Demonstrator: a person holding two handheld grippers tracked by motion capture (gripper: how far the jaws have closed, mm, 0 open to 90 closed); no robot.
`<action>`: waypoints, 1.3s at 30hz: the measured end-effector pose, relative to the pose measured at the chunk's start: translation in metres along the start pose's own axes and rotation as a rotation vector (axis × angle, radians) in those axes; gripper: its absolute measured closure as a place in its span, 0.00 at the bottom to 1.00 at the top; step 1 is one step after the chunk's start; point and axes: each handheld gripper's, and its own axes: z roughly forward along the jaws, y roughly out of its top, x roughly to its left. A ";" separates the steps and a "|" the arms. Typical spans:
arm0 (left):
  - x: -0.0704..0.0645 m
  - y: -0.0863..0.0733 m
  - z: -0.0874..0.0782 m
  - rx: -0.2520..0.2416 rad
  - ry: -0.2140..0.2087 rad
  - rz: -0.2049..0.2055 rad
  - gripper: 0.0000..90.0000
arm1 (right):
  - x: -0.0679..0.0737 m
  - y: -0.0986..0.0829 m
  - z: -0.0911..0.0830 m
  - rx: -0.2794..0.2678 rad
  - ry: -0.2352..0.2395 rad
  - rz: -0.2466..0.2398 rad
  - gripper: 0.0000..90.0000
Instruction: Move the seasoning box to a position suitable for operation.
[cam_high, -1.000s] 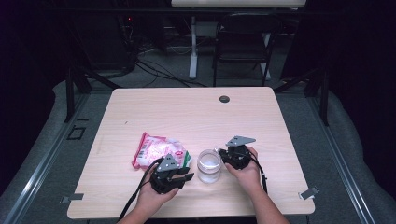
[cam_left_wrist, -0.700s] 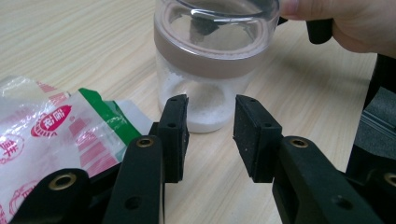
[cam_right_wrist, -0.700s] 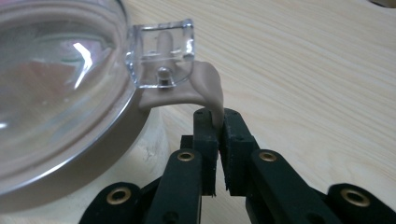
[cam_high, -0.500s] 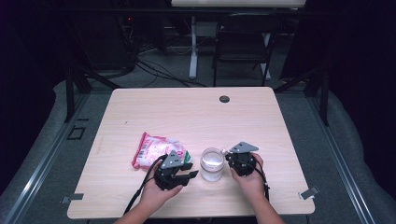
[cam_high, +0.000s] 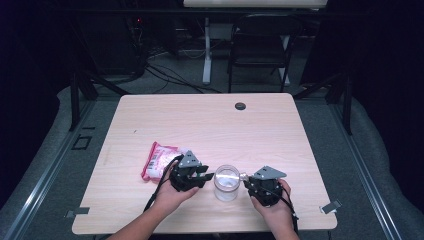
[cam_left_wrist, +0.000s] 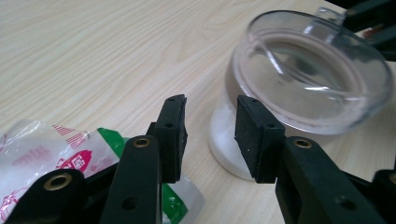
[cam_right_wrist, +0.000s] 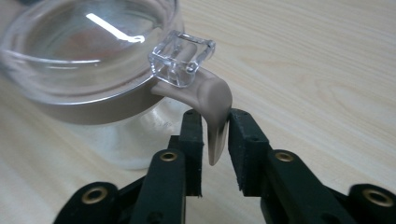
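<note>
A pale wooden table with rounded corners (cam_high: 280, 130) is standing on a grey carpeted floor (cam_high: 360, 165), and a small round black cable grommet (cam_high: 240, 106) is sitting near its far edge. Behind it, a black folding chair (cam_high: 260, 47) is facing the table beside a white desk leg (cam_high: 206, 50), with dark cables (cam_high: 165, 75) trailing across the carpet. A slanted black metal stand leg (cam_high: 80, 85) is rising at the left, another (cam_high: 345, 100) at the right. Grey metal floor rails (cam_high: 45, 175) are running along both sides. The room around is lying in darkness, while light is falling on the tabletop alone.
</note>
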 end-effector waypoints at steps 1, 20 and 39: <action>0.001 0.000 0.001 0.004 -0.001 0.000 0.70 | 0.001 0.001 -0.002 0.007 0.012 -0.010 0.81; 0.003 0.004 -0.022 -0.095 0.000 -0.049 0.76 | 0.004 0.025 -0.038 -0.111 0.059 0.065 0.69; 0.007 -0.002 -0.032 -0.112 -0.098 -0.080 0.70 | 0.000 0.034 -0.036 -0.136 0.115 0.178 0.71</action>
